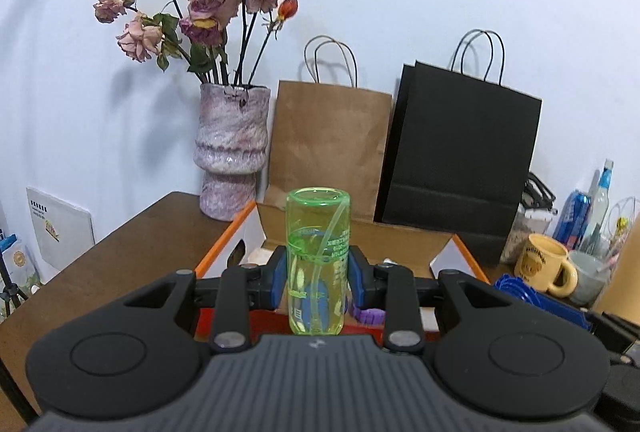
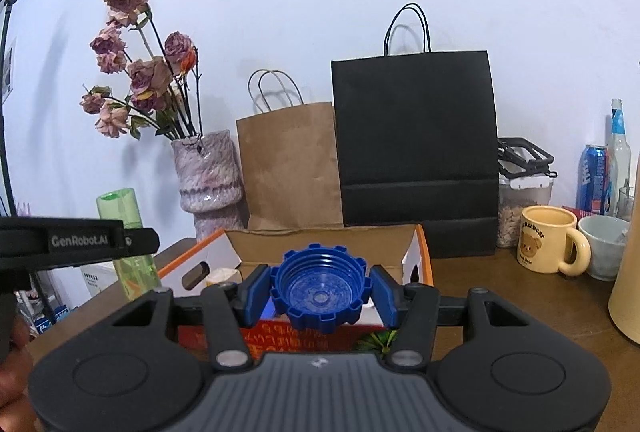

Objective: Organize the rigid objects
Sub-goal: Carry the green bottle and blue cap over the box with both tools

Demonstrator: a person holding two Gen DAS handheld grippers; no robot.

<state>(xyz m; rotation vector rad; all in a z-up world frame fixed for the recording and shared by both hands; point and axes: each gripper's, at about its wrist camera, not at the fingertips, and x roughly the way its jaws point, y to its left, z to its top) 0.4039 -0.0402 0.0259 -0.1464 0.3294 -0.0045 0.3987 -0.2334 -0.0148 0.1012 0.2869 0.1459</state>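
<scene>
Straw [image 1: 329, 232] inside upright green bottle [image 1: 317, 264]

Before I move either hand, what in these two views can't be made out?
- Left wrist: box contents, hidden behind left gripper and green bottle.
- Left wrist: bottle's print, too small.
- Right wrist: box floor, hidden behind blue cap and right gripper.
- Right wrist: left gripper's fingertips on the bottle, side-on, unclear.
</scene>
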